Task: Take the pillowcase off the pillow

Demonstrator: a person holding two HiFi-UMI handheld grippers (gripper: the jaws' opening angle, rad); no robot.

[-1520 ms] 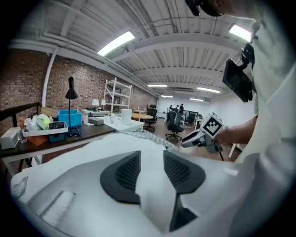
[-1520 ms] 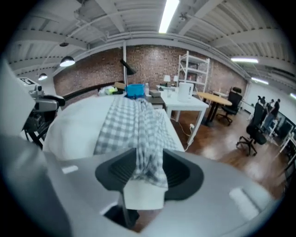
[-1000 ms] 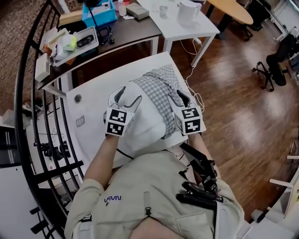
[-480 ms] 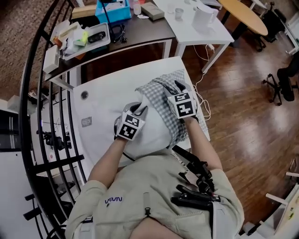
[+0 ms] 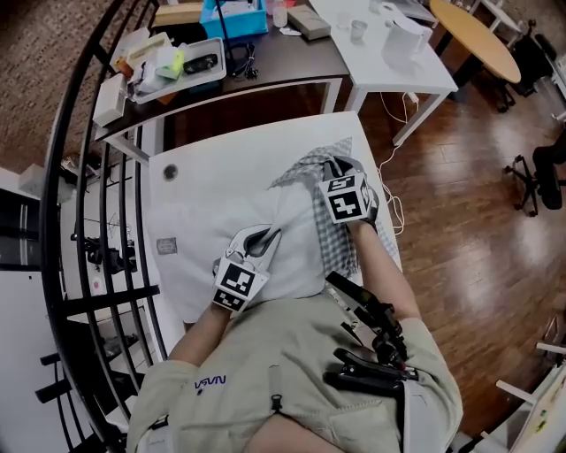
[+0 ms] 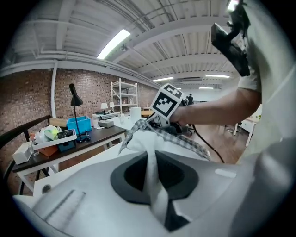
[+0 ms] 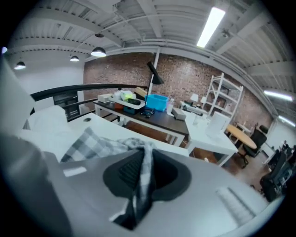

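A white pillow lies on the white table. The checked pillowcase is bunched over the pillow's right end. My left gripper is at the pillow's near left part. In the left gripper view its jaws have just been closing and are shut on a fold of the white pillow. My right gripper is at the far right end. Its jaws have just been closing too and pinch a gathered strip of checked pillowcase in the right gripper view.
A dark desk with a blue bin and trays stands beyond the table. A white side table with a jug is at the upper right. A black railing runs along the left. Wood floor lies to the right.
Both grippers were open above the pillow and are now shut on cloth. The left came back toward me with pillow fabric; the right moved to the far right onto the checked case.
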